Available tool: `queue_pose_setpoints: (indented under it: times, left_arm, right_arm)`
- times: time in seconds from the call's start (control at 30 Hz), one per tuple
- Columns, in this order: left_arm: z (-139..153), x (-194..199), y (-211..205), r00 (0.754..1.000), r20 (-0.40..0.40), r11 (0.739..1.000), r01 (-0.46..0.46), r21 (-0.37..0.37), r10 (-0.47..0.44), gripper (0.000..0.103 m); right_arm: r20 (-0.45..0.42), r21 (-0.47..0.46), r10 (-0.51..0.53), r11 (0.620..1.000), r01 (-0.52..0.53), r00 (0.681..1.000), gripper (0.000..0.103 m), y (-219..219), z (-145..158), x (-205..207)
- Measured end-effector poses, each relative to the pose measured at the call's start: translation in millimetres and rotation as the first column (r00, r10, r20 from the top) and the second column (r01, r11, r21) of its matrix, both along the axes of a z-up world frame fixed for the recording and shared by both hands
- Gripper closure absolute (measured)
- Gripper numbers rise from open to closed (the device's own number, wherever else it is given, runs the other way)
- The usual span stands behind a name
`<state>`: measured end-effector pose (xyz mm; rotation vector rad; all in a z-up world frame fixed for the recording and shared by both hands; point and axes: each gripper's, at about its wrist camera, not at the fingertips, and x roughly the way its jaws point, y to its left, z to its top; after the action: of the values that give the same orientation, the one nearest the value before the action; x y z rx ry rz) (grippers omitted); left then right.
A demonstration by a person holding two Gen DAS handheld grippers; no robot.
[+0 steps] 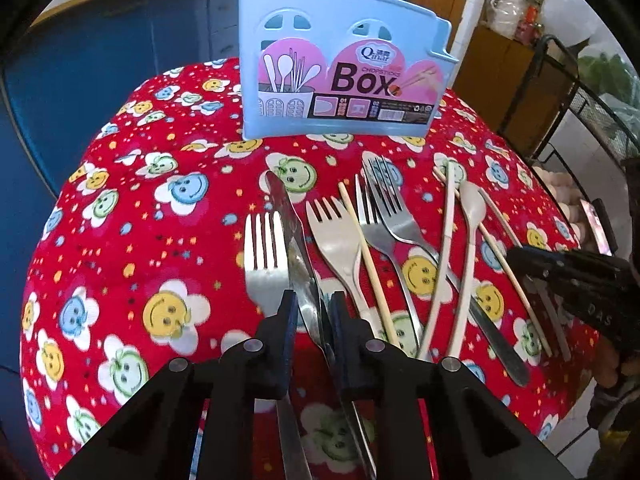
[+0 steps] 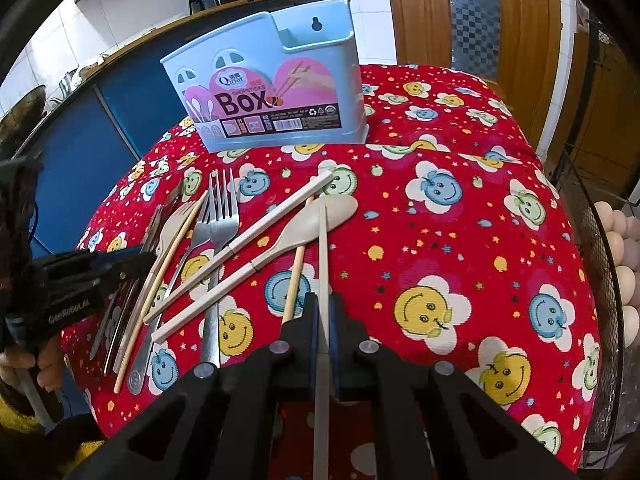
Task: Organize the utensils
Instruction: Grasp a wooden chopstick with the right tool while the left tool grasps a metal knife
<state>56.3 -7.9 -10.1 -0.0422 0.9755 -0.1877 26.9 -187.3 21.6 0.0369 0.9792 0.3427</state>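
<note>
Steel catches the light first: a table knife (image 1: 294, 248) runs up the lower middle of the left wrist view, its blade tip reaching toward the centre of the frame and its handle passing between the pads of the left gripper (image 1: 313, 312), which is clamped on it. Just left of the blade a metal fork (image 1: 265, 264) lies on the cloth, tines pointing up the frame. To the right comes a pale plastic fork (image 1: 334, 240), a bamboo chopstick (image 1: 368, 264) laid across it, then two more steel forks (image 1: 384, 208) overlapping each other.

In the right wrist view a cream chopstick (image 2: 323, 264) rises from the lower middle of the frame, pinched tight between the pads of the right gripper (image 2: 323, 312); its far end lies over the bowl of a cream spoon (image 2: 320, 216). Left of the spoon a second cream chopstick (image 2: 256, 236) slants toward the upper middle. A thin bamboo stick (image 2: 295, 276) sits just beside the held chopstick, on its left.

Beyond all the cutlery, in the upper middle of both views, stands the blue utensil holder (image 1: 340, 76), upright, with "Box" printed on its pink label. Everything rests on a red tablecloth (image 2: 460, 240) patterned with smiling flowers. A wire basket (image 2: 600, 240) of eggs sits at the right edge.
</note>
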Motion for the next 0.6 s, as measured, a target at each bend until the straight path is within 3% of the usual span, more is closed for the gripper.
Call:
queue_pose_setpoints:
  times: [0.33, 0.6]
  left_arm:
    - [-0.1, 41.9, 9.5, 0.997, -0.067, 0.999, 0.022, -0.047, -0.025, 0.085]
    - [-3.5, 65.4, 13.4, 0.991, -0.123, 0.994, 0.044, -0.096, -0.056, 0.085]
  right_arm:
    - [-0.071, 0.002, 0.02, 1.0, -0.02, 0.997, 0.096, 0.7, 0.4, 11.9]
    - [-0.187, 0.005, 0.041, 0.999, -0.041, 0.982, 0.096, 3.4, -1.2, 32.2]
